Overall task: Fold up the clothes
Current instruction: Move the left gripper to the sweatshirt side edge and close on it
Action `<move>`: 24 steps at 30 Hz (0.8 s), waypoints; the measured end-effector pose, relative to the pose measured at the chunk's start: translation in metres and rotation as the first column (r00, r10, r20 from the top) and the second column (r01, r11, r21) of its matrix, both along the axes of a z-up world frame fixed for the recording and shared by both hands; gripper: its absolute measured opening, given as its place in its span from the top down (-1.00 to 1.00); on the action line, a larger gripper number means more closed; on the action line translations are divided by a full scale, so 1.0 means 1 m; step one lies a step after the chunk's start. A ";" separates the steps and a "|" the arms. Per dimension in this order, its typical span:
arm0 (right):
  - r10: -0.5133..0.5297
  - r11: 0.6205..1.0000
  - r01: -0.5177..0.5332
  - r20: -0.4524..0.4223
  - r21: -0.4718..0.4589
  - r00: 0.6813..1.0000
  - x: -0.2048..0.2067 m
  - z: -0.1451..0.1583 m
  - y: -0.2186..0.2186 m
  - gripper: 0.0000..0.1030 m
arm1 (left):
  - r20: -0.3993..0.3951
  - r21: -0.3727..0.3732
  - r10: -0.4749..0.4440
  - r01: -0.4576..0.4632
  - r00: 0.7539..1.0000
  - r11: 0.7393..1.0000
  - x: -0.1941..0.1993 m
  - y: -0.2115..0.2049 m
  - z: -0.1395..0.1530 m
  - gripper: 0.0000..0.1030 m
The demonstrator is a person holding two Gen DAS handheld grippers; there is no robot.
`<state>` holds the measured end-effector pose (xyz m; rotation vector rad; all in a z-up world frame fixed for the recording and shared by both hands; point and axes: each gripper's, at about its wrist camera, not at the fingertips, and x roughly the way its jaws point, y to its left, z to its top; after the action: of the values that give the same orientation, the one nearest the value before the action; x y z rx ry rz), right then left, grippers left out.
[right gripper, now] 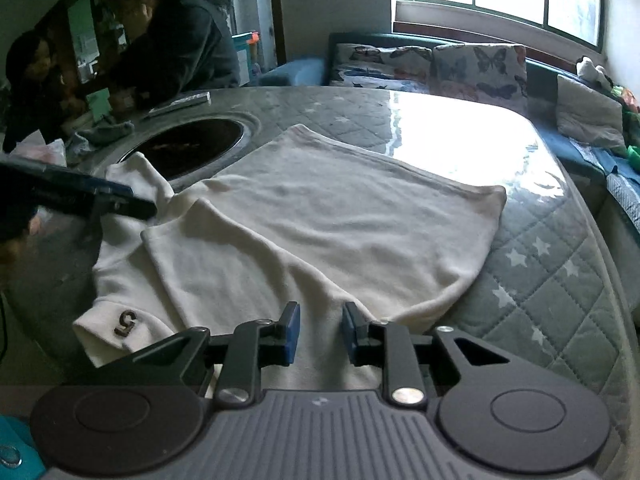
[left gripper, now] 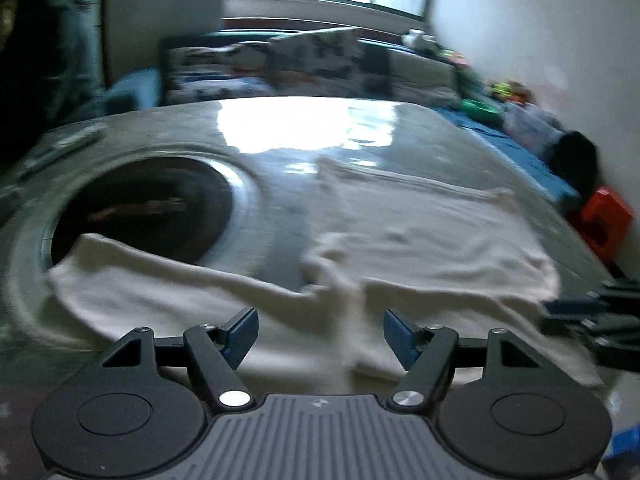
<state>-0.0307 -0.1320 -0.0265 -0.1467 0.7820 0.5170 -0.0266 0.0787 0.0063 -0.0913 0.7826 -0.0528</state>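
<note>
A cream white top [right gripper: 328, 224] lies spread on the round table, one sleeve folded across its body; a sleeve cuff bears a small brown "5" [right gripper: 125, 323]. In the left wrist view the top [left gripper: 420, 232] is blurred, with a sleeve [left gripper: 132, 280] stretched left over the dark hole's rim. My left gripper [left gripper: 320, 334] is open and empty just above the garment's near edge. It also shows in the right wrist view [right gripper: 100, 200] at the left sleeve. My right gripper [right gripper: 320, 336] is open, its blue pads either side of the near hem. It also shows in the left wrist view [left gripper: 592, 316].
The table [right gripper: 560, 280] has a grey quilted star-print cover under clear film and a dark round recess [right gripper: 188, 142] at centre. Two people [right gripper: 168, 28] lean at its far left. A bench with butterfly cushions [right gripper: 432, 64] stands under the window. A red box [left gripper: 606, 216] sits right.
</note>
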 end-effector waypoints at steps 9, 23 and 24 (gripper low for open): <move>0.000 1.000 0.000 -0.008 -0.003 1.000 0.000 -0.002 0.000 0.55 | -0.011 0.074 0.223 -0.222 0.975 0.972 0.012 0.041 -0.005 -0.39; 0.011 1.000 -0.011 -0.016 -0.005 1.000 0.001 -0.003 0.004 0.33 | 0.004 0.078 0.523 -0.522 0.852 0.850 0.027 0.123 -0.014 -0.39; 0.011 1.000 -0.011 -0.016 -0.007 1.000 0.001 -0.002 0.004 0.32 | -0.002 0.070 0.531 -0.530 0.847 0.845 0.027 0.127 -0.016 -0.39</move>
<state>-0.0294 -0.1275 -0.0288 -0.1538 0.7986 0.5265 0.0007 0.2060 -0.0099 -0.2439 0.7564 0.5056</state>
